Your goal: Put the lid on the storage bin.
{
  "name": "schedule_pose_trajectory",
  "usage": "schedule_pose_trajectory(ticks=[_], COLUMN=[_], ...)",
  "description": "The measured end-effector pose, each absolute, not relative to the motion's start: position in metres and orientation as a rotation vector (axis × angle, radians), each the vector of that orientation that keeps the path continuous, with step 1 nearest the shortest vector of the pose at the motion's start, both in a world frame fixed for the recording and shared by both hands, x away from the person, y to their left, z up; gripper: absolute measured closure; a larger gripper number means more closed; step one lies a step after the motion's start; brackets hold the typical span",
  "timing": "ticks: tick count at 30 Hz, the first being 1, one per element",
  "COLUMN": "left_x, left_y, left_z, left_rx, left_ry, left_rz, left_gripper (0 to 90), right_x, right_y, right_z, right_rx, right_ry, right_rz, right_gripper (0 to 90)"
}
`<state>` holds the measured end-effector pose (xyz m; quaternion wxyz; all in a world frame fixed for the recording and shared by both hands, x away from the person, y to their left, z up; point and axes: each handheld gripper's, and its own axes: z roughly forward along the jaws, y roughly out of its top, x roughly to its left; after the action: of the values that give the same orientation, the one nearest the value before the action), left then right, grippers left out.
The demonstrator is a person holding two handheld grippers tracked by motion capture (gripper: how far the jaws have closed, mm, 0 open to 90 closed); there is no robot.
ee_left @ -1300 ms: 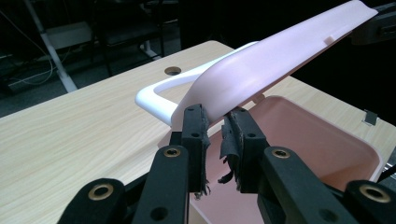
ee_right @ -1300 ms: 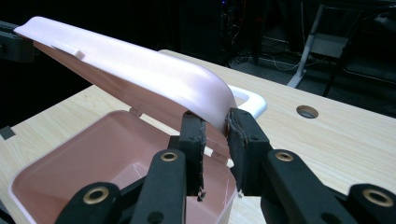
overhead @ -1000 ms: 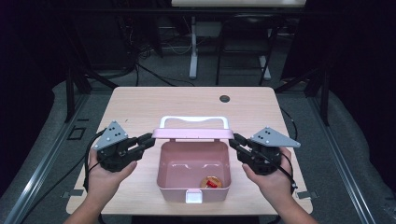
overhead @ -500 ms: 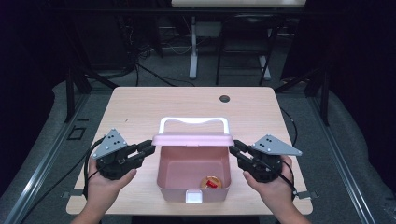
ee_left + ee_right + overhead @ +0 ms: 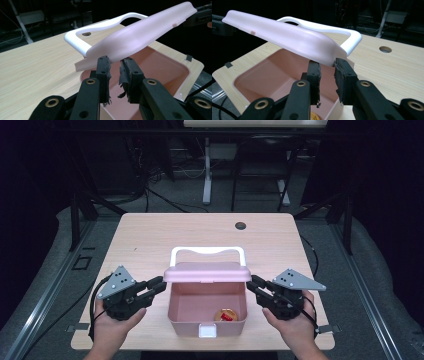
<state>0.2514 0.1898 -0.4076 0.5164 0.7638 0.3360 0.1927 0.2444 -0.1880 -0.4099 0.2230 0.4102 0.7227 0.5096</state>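
A pink plastic box (image 5: 207,322) stands at the table's near edge, a white latch (image 5: 207,331) on its front. Its pink lid (image 5: 207,272) with a white handle (image 5: 207,251) hangs half raised over the opening. A small round orange and red item (image 5: 227,315) lies inside. My left gripper (image 5: 161,282) touches the lid's left end, and my right gripper (image 5: 252,281) touches its right end. In the left gripper view the lid (image 5: 140,35) rests over the tips of that gripper (image 5: 115,61), jaws a little apart. My right gripper (image 5: 328,63) stands likewise under the lid (image 5: 287,37).
The light wooden table (image 5: 150,240) has a round cable hole (image 5: 241,225) at the back right. Dark floor, cables and a white stand leg (image 5: 206,185) lie beyond the far edge. A black tape mark (image 5: 228,65) sits on the table corner.
The lid has tipped forward and down over the box. Both hands with their grippers have drawn slightly nearer to the person.
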Motion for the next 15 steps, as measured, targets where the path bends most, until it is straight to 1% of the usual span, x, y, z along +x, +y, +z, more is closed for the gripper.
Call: schedule_pose_trajectory(ticks=[15], left_x=[0.250], left_y=[0.192], left_z=[-0.413], left_rx=[1.825], left_ry=[0.815], left_rz=[0.441], left_gripper=[76.2], right_x=[0.240], right_y=[-0.200], right_z=[-0.422], right_rx=[1.189], right_ry=[1.964], right_rz=[1.431], right_gripper=[74.6])
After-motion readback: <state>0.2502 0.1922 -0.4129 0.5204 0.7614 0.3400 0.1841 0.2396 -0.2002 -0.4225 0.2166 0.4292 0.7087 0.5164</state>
